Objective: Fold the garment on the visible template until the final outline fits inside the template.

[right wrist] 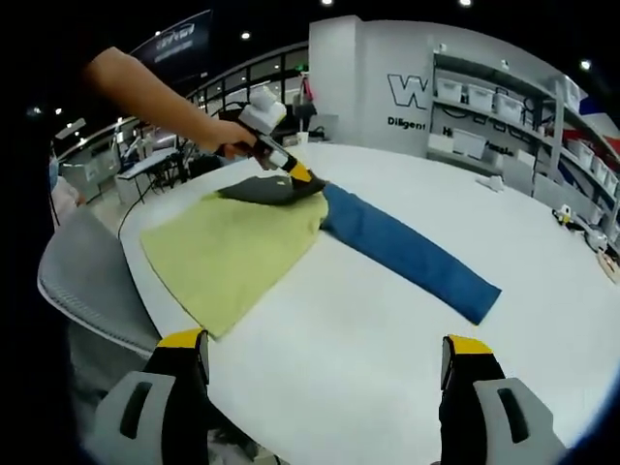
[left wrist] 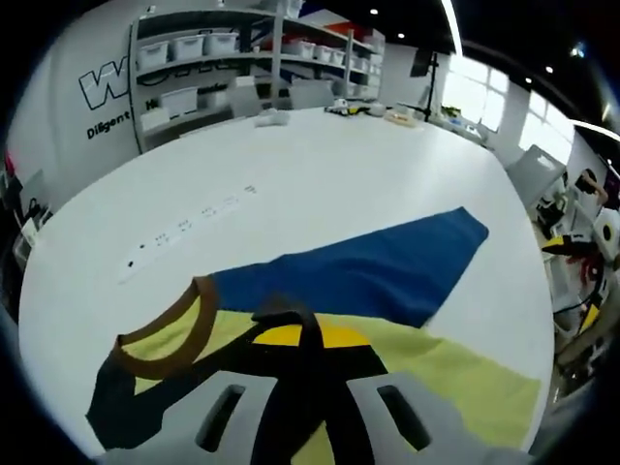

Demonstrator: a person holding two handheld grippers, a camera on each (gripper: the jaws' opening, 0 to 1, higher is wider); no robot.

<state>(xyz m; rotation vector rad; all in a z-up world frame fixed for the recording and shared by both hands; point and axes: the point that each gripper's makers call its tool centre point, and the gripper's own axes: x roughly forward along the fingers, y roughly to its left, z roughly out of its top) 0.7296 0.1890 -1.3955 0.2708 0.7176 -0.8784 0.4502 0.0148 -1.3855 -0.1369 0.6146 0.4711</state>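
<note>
Left gripper (left wrist: 300,334) jaws clamped on my garment (right wrist: 242,242) near its collar (left wrist: 165,334); right gripper (right wrist: 325,363) jaws apart over desk (right wrist: 387,320). Blue sleeve (right wrist: 412,254) unfolded; folding barely begun.

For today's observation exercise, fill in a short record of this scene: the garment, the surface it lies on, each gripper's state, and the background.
garment: yellow-green shirt with a blue sleeve stretched out flat and a brown collar
surface: white table
left gripper: left gripper shut on the shirt's dark shoulder part near the collar
right gripper: right gripper open, above the table edge, apart from the shirt
background: shelves with white bins
</note>
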